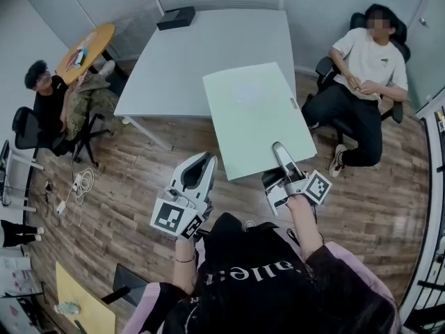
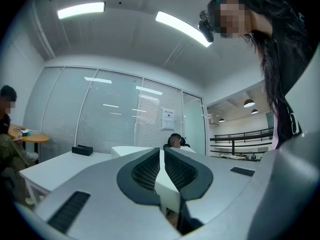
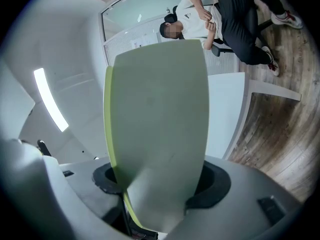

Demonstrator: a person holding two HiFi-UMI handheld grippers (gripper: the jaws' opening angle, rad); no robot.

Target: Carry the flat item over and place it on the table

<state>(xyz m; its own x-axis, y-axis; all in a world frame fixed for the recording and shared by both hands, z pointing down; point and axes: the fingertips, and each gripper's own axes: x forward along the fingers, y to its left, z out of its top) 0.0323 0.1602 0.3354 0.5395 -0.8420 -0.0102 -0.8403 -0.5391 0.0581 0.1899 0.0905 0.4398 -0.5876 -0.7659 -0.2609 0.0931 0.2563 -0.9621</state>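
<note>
The flat item is a pale green board (image 1: 257,117), held level above the wooden floor with its far end over the white table (image 1: 181,54). My right gripper (image 1: 281,155) is shut on the board's near edge. In the right gripper view the board (image 3: 160,109) rises from between the jaws and fills the middle of the picture, with my right gripper (image 3: 160,184) clamped on its lower end. My left gripper (image 1: 207,160) hangs just left of the board's near corner, shut and holding nothing. In the left gripper view my left gripper (image 2: 161,156) has its jaws pressed together.
A black box (image 1: 175,17) sits at the table's far edge. One person (image 1: 361,68) sits in an office chair at the right, close to the table. Another person (image 1: 49,96) sits at the left beside a round wooden table (image 1: 87,47). Cables (image 1: 76,186) lie on the floor.
</note>
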